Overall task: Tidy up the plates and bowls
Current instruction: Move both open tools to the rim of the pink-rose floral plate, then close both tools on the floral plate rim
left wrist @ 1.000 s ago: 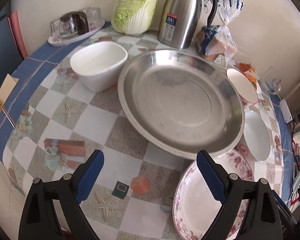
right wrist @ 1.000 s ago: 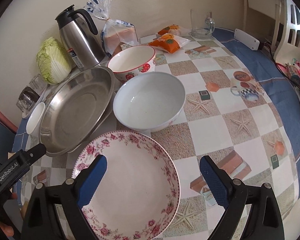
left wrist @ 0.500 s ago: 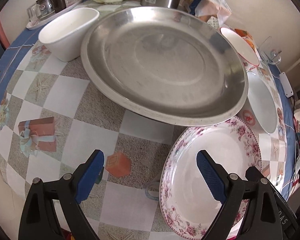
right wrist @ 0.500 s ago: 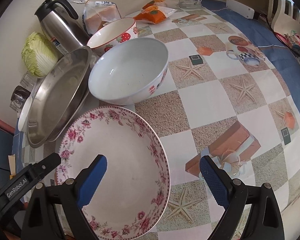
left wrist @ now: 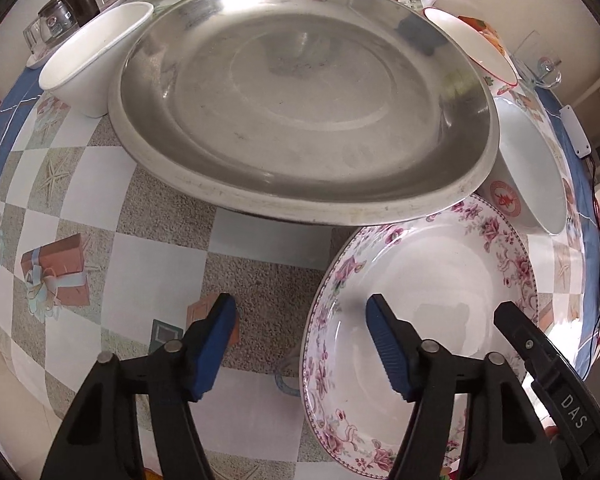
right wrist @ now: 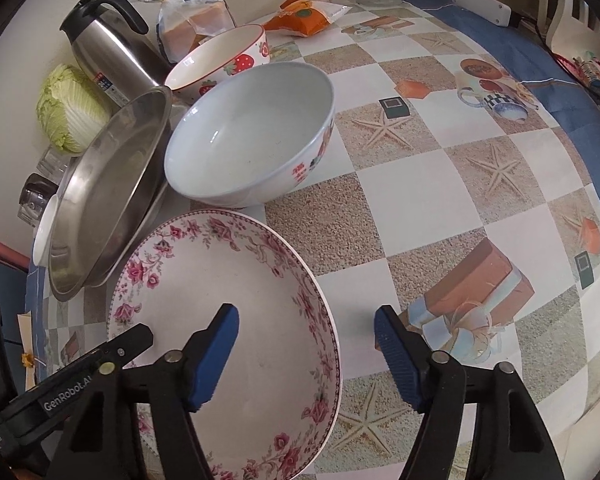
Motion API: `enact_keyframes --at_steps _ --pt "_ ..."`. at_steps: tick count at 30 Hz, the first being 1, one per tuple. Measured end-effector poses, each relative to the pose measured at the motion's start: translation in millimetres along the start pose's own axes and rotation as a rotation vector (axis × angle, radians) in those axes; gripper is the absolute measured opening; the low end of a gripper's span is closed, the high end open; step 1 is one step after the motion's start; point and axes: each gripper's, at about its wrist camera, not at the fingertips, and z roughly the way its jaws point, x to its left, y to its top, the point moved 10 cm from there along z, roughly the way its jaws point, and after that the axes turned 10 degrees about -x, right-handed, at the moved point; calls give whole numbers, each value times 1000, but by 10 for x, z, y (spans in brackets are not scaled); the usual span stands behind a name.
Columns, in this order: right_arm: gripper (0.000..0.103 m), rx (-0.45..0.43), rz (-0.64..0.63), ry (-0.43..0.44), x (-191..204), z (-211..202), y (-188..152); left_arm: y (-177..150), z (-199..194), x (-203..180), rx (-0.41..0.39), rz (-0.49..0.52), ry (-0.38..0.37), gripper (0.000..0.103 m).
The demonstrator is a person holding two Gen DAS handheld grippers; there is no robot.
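Currently both grippers closing astride floral plate rims, no contact yet.
Left gripper [left wrist: 300, 344] and right gripper [right wrist: 306, 352] each straddle floral plate [right wrist: 236, 320]; uneven closure could tip it against steel tray [left wrist: 300, 92] ahead.

On the table stand three bowls: a small plain white bowl [left wrist: 94, 54], a strawberry-printed bowl [right wrist: 224, 62] and a large white bowl [right wrist: 252, 132]. There are two plates: one wide steel plate [left wrist: 300, 100] and one floral-rimmed plate [right wrist: 228, 320]. One steel thermos jug [right wrist: 108, 52], one napa cabbage [right wrist: 70, 108], one bagged loaf of bread [right wrist: 194, 26] and two orange snack packets [right wrist: 308, 14] stand behind. Two grippers are present, the left gripper [left wrist: 300, 344] and the right gripper [right wrist: 306, 352].
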Motion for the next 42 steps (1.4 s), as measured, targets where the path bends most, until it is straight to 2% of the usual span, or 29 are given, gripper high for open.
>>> enact_keyframes --at_steps 2,7,11,15,21,26,42 --pt "60 -1 4 10 15 32 16 20 -6 -10 -5 1 -1 56" --pt "35 6 4 15 51 40 25 27 -8 -54 -8 -6 -30 46" --pt "25 6 20 4 -20 55 25 16 -39 -185 -7 2 -69 35" --pt "23 4 54 22 -58 76 28 12 -22 -278 -13 9 -87 32" --pt "22 2 70 35 -72 78 9 7 -24 -180 -12 -42 -128 25" --pt "17 6 111 71 -202 26 -6 12 -73 -191 -20 -46 -145 21" --pt "13 -23 142 114 -361 -261 -66 -19 -302 -129 -36 -38 -192 21"
